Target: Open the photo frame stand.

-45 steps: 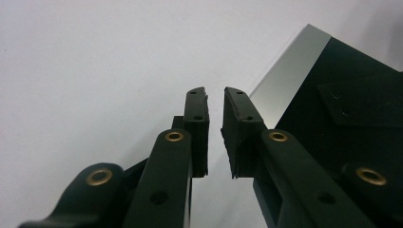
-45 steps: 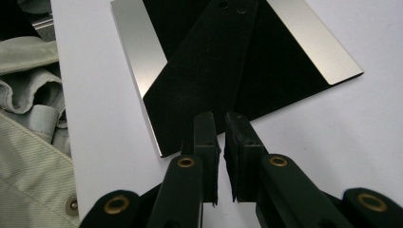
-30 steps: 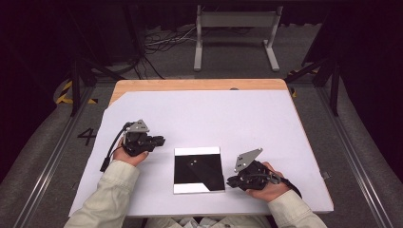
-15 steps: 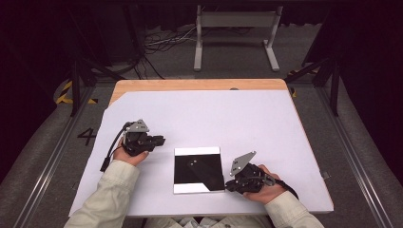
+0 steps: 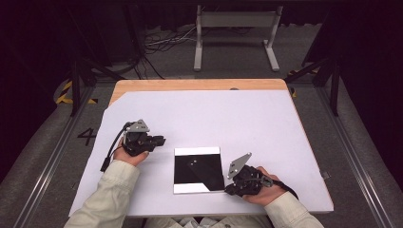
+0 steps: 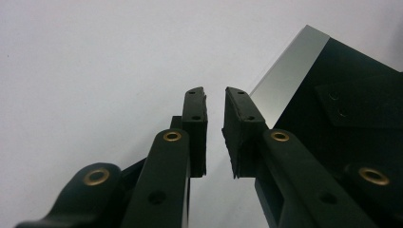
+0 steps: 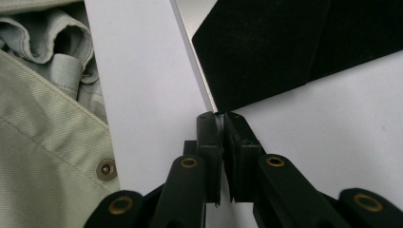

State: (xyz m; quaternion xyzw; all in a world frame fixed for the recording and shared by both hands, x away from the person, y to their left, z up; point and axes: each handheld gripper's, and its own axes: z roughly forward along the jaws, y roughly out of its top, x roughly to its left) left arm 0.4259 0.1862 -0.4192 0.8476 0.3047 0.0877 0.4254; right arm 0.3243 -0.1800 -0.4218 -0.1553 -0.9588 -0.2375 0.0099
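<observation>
Thing: flat square black mirror-like plate (image 5: pixel 198 169), lower centre | right hand-held gripper (image 5: pixel 231 189) nipped on its lower-right corner, jaws just closing | left hand-held gripper (image 5: pixel 160 140) narrowly parted, empty, beside upper-left corner.

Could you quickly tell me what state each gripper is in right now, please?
Left gripper: jaws slightly apart, nothing between them, beside the mirror plate.
Right gripper: jaws have just been closing; pinching the mirror plate's near corner.

Bare white sheet (image 5: pixel 237 118) lies open all round the mirror tile (image 5: pixel 198 169), nothing blocking passage.
</observation>
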